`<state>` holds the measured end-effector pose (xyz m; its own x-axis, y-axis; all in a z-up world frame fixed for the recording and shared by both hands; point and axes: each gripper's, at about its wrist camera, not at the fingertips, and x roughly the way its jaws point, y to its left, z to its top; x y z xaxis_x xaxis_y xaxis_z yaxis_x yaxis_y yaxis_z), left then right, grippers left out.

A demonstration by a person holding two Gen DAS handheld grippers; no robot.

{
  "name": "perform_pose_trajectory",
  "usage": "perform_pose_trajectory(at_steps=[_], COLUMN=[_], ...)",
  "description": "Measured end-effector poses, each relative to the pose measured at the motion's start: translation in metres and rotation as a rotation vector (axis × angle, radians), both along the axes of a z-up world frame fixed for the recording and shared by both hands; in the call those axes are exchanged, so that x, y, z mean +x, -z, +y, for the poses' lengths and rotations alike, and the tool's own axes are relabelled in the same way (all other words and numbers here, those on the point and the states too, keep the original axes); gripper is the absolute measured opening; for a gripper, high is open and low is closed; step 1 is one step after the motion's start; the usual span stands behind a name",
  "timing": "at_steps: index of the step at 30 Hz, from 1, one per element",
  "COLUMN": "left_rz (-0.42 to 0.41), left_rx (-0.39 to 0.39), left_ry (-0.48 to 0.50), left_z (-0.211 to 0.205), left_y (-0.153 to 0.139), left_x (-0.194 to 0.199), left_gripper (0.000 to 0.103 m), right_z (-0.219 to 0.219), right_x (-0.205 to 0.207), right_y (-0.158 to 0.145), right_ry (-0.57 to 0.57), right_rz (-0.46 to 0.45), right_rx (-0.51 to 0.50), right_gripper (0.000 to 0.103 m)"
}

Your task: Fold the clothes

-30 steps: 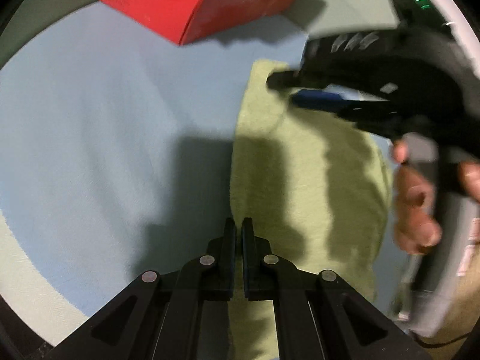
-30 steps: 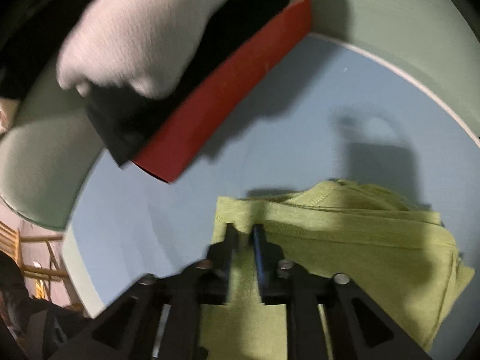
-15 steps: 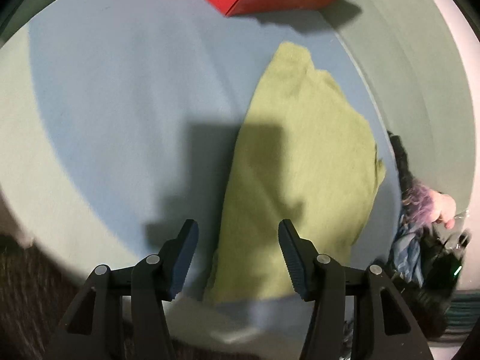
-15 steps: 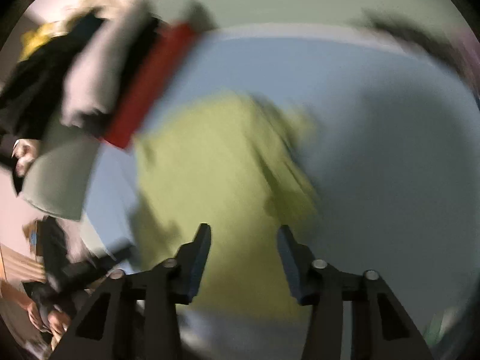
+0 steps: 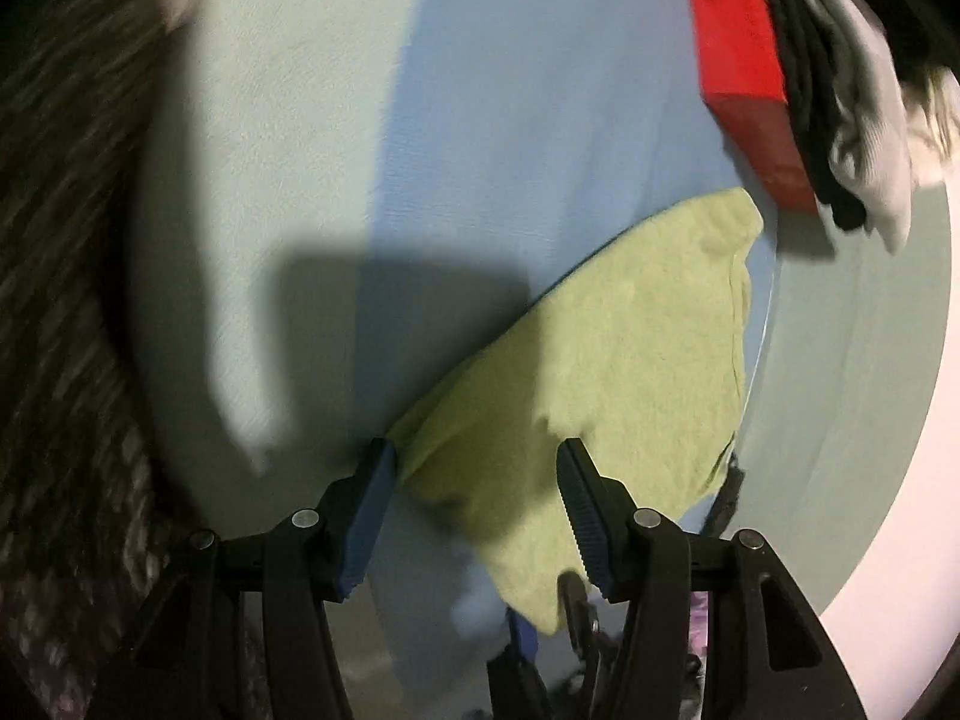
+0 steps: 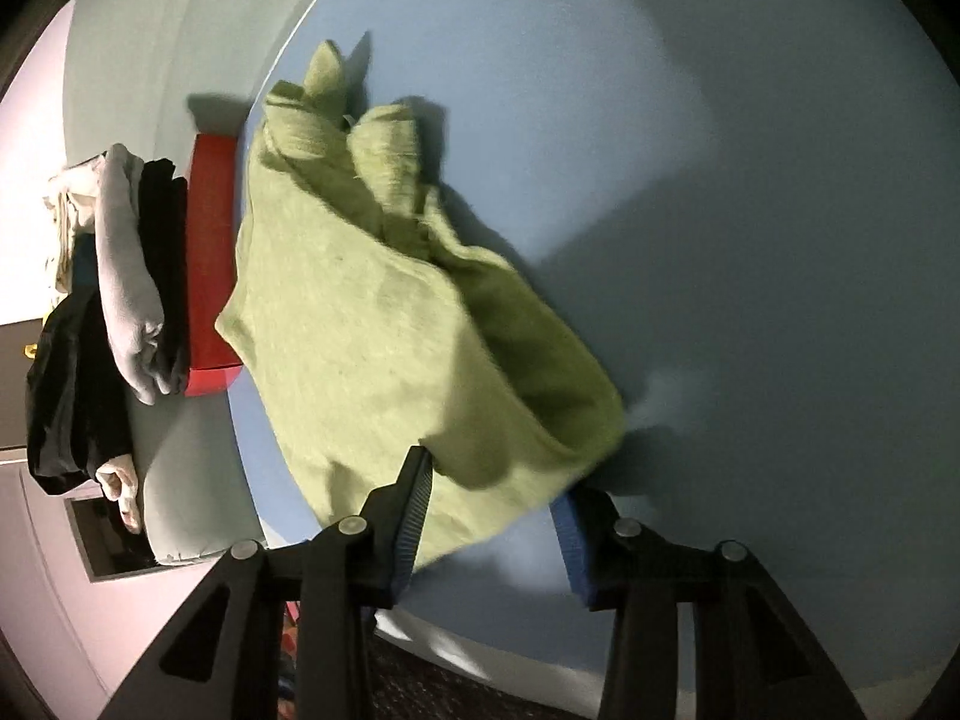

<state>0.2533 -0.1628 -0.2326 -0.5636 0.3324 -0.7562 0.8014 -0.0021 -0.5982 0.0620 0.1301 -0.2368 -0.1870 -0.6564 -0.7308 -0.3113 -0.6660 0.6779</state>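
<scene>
We are observing a yellow-green garment [image 5: 630, 372] of soft, slightly fuzzy knit lying on a smooth pale blue surface [image 5: 528, 120]. In the left wrist view the garment is occupying the centre and lower right of the frame as a flattened, roughly triangular fold with a stitched hem running down its right edge. In the right wrist view the same garment [image 6: 360, 324] is filling the centre, its lower portion lying flat and its upper portion bunching into rounded rolls and a pointed tip near the top centre.

The left gripper [image 5: 477, 510] is standing with its jaws spread wide apart, its blue ribbed pads [image 5: 366, 516] flanking the near corner of the garment without clamping it. The right gripper [image 6: 492, 516] is likewise released, jaws wide, with the garment's lower edge lying between the two pads; whether the cloth is touching them cannot be determined.

A red box [image 5: 744, 60], rigid and flat-sided, is sitting at the upper right of the left wrist view; in the right wrist view it [image 6: 210, 264] is appearing at the left, just beside the garment. Against it a stack of folded clothes [image 6: 132, 276] is resting, comprising black, grey and whitish layers. A pale green border [image 5: 258, 180] is surrounding the blue surface.
</scene>
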Motion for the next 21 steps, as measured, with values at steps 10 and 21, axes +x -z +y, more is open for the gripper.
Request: perform_pose_trajectory(at_steps=[10, 21], left_rz=[0.008, -0.117], left_rx=[0.020, -0.006], left_ry=[-0.047, -0.043], left_z=[0.025, 0.036], left_y=[0.010, 0.007], left_x=[-0.004, -0.003], left_gripper=[0.057, 0.084], right_z=[-0.002, -0.015], right_x=[-0.009, -0.016], right_y=[0.003, 0.005], right_ry=[0.049, 0.024], right_rz=[-0.038, -0.045], right_rx=[-0.053, -0.053], right_gripper=[0.045, 0.045])
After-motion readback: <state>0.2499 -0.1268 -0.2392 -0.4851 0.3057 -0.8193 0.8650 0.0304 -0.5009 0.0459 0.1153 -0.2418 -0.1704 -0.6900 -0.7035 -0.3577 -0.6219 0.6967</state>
